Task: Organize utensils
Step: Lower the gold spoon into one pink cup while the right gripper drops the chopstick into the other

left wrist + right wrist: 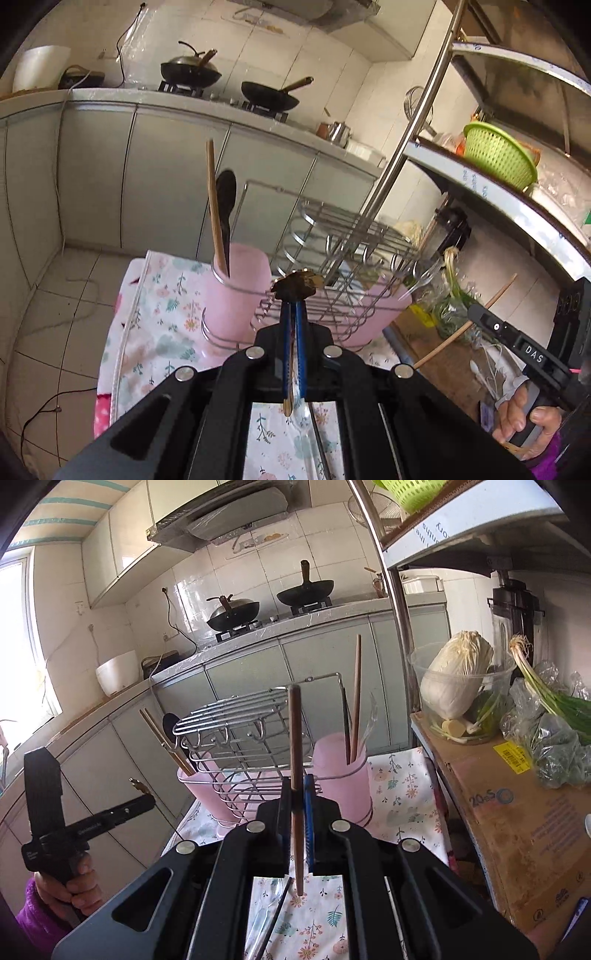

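The left gripper (294,295) is pinched on a gold-headed utensil (295,286), probably a small spoon, held in front of the wire rack (332,236). The right gripper (297,786) clamps a brown chopstick (295,760) upright before the same rack. Bring each piece over the pink cup (341,771) at its end of the rack, handle plumb, and release only once the tip is inside the rim.

Daylight floods from the window (22,635) on my left, blown out; fisheye bends edges, corners black, my tongs' bodies soft
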Motion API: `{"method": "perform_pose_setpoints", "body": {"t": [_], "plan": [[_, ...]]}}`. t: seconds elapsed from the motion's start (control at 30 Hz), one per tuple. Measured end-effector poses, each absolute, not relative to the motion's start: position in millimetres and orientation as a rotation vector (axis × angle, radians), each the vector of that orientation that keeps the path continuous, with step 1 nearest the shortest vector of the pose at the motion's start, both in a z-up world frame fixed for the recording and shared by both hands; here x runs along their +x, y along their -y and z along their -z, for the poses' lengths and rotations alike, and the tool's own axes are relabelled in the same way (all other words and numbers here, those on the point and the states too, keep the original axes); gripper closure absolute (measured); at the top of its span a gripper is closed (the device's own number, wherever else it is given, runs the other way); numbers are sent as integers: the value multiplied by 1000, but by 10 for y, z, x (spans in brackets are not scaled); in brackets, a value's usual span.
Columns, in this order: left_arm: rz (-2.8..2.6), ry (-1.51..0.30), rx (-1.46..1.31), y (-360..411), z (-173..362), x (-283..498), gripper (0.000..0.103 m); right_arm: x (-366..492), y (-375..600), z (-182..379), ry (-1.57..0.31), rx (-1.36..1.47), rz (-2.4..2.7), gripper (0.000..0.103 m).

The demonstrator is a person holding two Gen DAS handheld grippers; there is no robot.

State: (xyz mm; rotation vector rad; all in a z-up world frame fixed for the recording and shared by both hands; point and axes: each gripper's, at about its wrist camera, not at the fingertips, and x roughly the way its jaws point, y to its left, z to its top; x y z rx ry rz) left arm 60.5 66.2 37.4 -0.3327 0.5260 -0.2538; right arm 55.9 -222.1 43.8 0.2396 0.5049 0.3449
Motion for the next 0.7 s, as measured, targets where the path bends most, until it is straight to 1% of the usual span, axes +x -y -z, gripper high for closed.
{"method": "perform_pose_setpoints", "body": {"t": [0.33, 0.57, 0.7], "plan": [[196, -399, -353, -864, -1007, 637, 101, 606, 2244, -998, -375, 182, -308, 97], [160, -330, -327, -905, -1246, 775, 101, 741, 2256, -1390, -281, 142, -273, 97], [125, -307, -315, -901, -1291, 909, 101, 879, 2236, -1491, -257, 123, -257, 97]]}}
